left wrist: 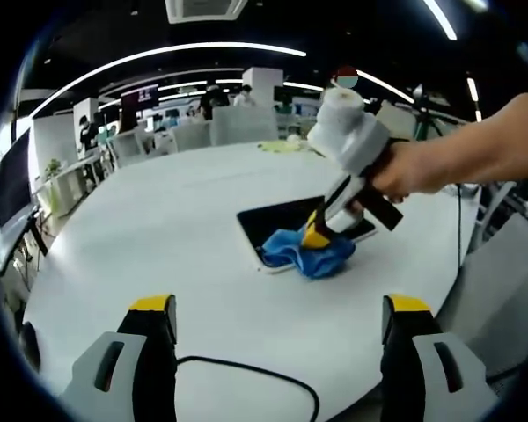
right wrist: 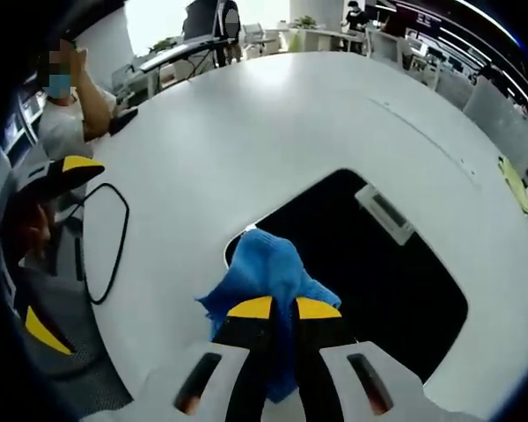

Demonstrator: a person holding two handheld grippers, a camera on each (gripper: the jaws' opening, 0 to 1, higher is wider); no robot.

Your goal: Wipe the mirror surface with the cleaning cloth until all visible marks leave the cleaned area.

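Note:
A dark rectangular mirror [left wrist: 286,222] [right wrist: 378,264] lies flat on the white table [left wrist: 176,220] [right wrist: 246,132]. A blue cleaning cloth [left wrist: 312,253] [right wrist: 264,268] rests on the mirror's near corner. My right gripper [right wrist: 283,308] is shut on the cloth and presses it down; in the left gripper view it comes in from the right [left wrist: 321,233], held by a hand. My left gripper [left wrist: 282,308] stands open above the table's near part, well short of the mirror, with nothing between its jaws.
A black cable [left wrist: 255,378] [right wrist: 106,242] loops on the table near the left gripper. Desks, chairs and people stand beyond the table's far edge. A seated person [right wrist: 62,105] is at the table's side. A yellow item [right wrist: 513,185] lies far off.

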